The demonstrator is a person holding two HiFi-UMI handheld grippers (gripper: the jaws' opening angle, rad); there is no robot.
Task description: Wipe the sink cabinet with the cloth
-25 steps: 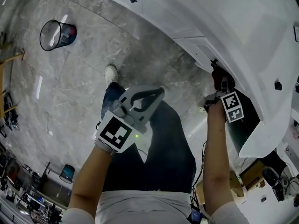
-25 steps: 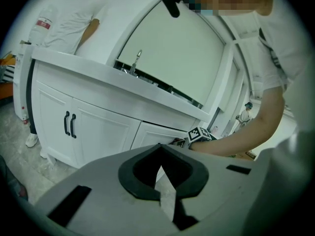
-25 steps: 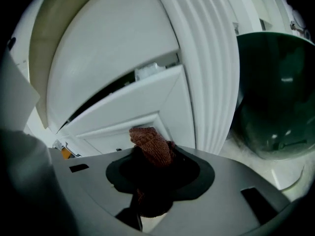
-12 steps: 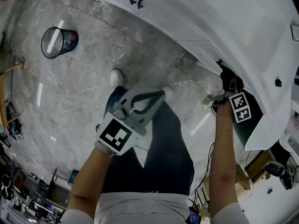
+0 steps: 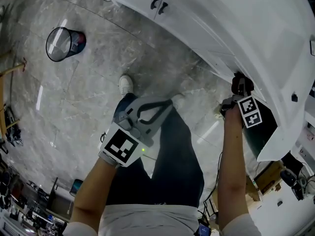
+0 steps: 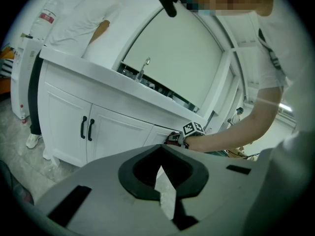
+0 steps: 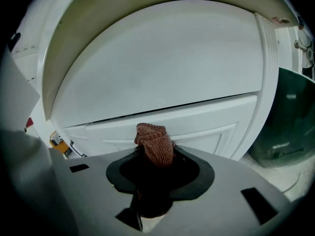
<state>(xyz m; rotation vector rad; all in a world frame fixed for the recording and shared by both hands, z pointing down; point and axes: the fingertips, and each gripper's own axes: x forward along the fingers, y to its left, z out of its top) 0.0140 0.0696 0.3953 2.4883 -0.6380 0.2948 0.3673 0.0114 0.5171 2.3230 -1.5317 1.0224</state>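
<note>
Cloth: reddish-brown knit, bunched into 1 small wad and pinched between the 2 jaws of the right gripper. A short tuft stands out past the jaw tips. The rest sits in shadow inside the jaw opening.

Right gripper, state: jaws closed down onto the cloth, nothing else in them.

Sink cabinet: white panelled front directly ahead of the right jaws, very close to the tuft. Whether tuft and panel touch cannot be told.

Countertop overhang: just above the tool.

Dark green container: off to the tool's right, beside the cabinet's corner.

Left gripper: held well back from the cabinet, over the person's legs. Jaws together, holding nothing. Cabinet doors with 2 black handles lie far ahead of it, to its left.

Hazards, as judged:
1. Jaw tips scraping the paint. The tuft is short, so a hard push or a tilt would probably bring plastic to the panel before cloth.
2. Cloth working loose. Drag across the raised panel frame could tug the wad out of the grip.
3. Knocks on the overhang above or the container at right. There looks to be little room for a wide stroke.
4. Patchy wipe. The contact patch is small, so passes likely need to overlap.
</note>
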